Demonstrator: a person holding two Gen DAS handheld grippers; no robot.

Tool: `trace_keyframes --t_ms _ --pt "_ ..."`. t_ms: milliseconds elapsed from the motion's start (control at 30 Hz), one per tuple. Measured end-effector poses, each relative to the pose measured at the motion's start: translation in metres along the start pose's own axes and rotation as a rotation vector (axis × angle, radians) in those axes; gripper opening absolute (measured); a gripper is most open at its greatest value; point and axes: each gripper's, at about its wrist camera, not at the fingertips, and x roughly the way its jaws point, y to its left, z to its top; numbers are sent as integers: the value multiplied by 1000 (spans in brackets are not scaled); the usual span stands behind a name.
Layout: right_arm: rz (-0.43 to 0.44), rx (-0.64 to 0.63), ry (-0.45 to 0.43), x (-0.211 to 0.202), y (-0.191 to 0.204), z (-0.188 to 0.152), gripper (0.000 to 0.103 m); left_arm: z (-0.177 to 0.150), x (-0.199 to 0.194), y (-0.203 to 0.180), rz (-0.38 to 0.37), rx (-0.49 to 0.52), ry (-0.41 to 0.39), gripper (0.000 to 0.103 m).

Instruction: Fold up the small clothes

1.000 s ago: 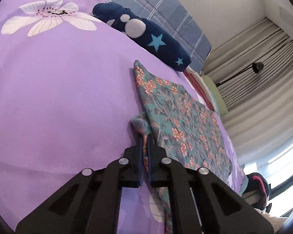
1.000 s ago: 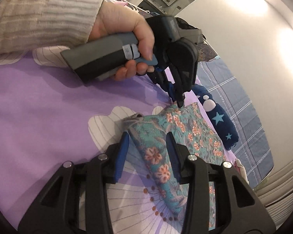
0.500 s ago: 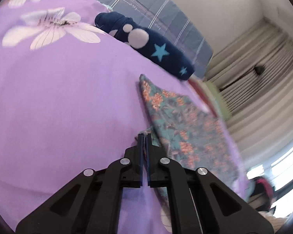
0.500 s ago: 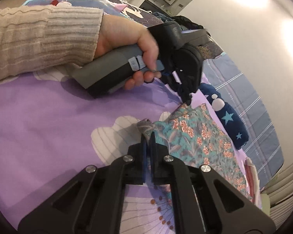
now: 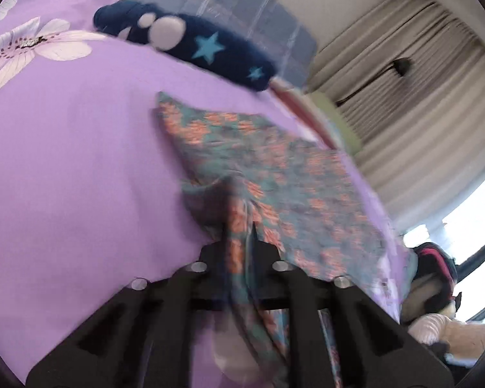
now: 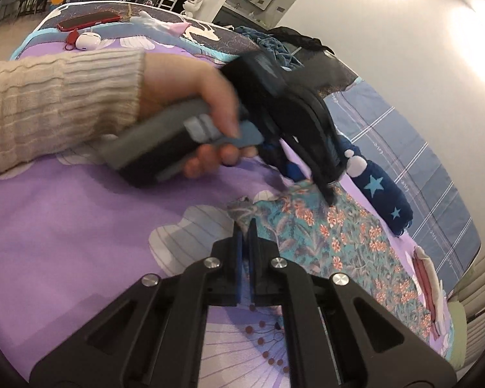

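Careful, both grippers, left (image 5: 237,229) and right (image 6: 244,226), pinch the floral garment (image 6: 339,239); uneven lifting could skew the fold.

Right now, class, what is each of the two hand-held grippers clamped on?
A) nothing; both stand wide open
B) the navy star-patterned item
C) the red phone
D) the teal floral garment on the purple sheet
D: the left gripper has a fold of the teal floral garment running between its jaws, and the right gripper is shut on the garment's near corner.
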Motion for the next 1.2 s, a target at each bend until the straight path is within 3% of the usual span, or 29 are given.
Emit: trace_keyframes --t_ms 200,433,600,633,700,767,833,900,933,967,1000,1067,1133,1200 --pt "-2 -5 20 5 6 -1 3 1 -6 19 -38 -73 -69 8" --pt "9 36 1 -7 -1 -6 3 -9 -51 34 36 -177 -278 2" --pt "12 45 -6 -9 -2 -7 3 -15 -72 35 64 -216 -329 4" --pt "11 45 -7 -10 -3 -7 3 -16 -72 34 56 -217 -313 10" --pt "8 45 -11 -11 -2 -7 3 -18 -67 31 -7 -224 -248 60" --pt "6 43 -12 -11 -2 -7 3 -22 -55 25 -86 -208 -173 67" --pt "5 42 -12 -11 -1 -6 3 -22 -43 13 -89 -153 -112 67" --pt "4 44 -12 -10 -1 -4 3 -19 -29 3 -83 -108 -68 65" --pt "3 47 -12 -10 -1 -3 3 -16 -20 -1 -82 -101 -50 58" --pt "0 52 -12 -10 -1 -2 3 -12 -13 -1 -78 -108 -40 29" --pt "-4 56 -14 -10 -1 -1 3 -8 -6 3 -59 -131 -36 7" --pt "5 69 -24 -13 -4 1 3 -2 -3 13 -33 -189 -86 6" --pt "20 73 -36 -16 -4 1 3 -4 -13 11 -60 -171 -152 6" --pt "27 46 -40 -16 2 0 2 -5 -14 9 -55 -156 -158 6"
